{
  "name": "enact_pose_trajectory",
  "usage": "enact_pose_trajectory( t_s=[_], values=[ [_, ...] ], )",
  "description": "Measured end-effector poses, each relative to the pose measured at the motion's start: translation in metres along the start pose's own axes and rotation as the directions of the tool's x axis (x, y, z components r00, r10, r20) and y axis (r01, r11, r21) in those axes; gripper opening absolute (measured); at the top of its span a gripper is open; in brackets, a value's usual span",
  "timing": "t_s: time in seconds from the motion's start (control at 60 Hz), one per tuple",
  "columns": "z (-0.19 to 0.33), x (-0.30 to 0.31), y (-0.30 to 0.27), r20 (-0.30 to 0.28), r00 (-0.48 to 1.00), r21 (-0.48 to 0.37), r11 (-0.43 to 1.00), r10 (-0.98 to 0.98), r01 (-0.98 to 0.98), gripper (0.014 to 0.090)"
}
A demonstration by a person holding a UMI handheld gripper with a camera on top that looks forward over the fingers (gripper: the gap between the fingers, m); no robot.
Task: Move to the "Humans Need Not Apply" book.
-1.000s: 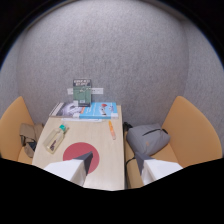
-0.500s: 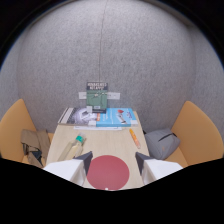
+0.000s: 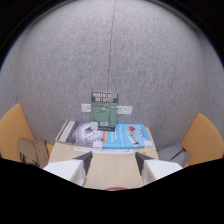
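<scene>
Standing upright at the centre of the frame, against the grey felt wall (image 3: pixel 150 65), is the dark green "Humans Need Not Apply" book (image 3: pixel 104 110), propped at the far edge of the pale wooden table (image 3: pixel 112 167). Flat books lie around its foot: a grey-covered one (image 3: pixel 76 134) to the lower left and a blue-covered one (image 3: pixel 124 136) to the lower right. The gripper (image 3: pixel 113 161) hangs at bottom centre, its two white fingers apart with nothing between them, the book well beyond them. The approach looks to be under way; the next move likely calls for advancing straight ahead over the table, clearing the flat books.
</scene>
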Motion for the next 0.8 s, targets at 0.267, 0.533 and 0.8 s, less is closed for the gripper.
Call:
enact_pose_trajectory(
  t_s=[0.267,0.533,0.8],
  values=[
    [0.099,-0.013,-0.035,0.049,0.999,-0.006,1.0,-0.002,0.002,0.0875],
    [0.195,-0.029,-0.067,0.079,0.997,-0.007,1.0,0.001,-0.001,0.0877],
    [0.252,-0.044,-0.083,0.097,0.995,-0.021,1.0,0.012,-0.01,0.0871]
  ],
)
